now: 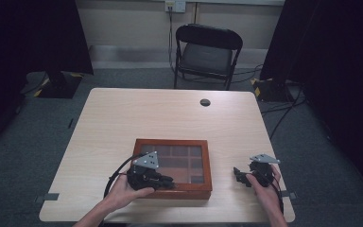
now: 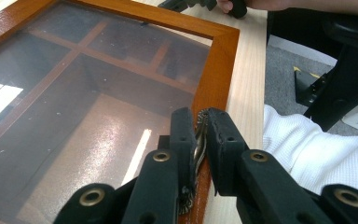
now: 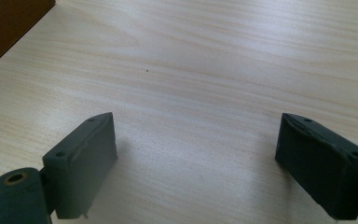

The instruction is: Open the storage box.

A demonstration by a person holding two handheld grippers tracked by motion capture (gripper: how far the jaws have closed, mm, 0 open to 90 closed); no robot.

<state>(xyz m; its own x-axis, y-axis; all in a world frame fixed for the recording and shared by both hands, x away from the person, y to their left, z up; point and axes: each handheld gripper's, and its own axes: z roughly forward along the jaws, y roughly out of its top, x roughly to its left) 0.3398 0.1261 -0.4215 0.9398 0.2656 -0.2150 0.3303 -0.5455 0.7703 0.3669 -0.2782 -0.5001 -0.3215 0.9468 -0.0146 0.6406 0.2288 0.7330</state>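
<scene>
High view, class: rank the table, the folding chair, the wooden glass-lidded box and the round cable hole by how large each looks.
1. Table, largest.
2. Folding chair; it stands farther back, so it looks smaller than it is.
3. Wooden glass-lidded box.
4. Round cable hole, smallest.

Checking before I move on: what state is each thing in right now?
wooden box: lid down, glass top, compartments inside look empty.
metal clasp: at the box's front edge, pinched between the jaws.
left gripper: shut on the clasp.
right gripper: open, empty, over bare table.
chair: unfolded, unoccupied.
</scene>
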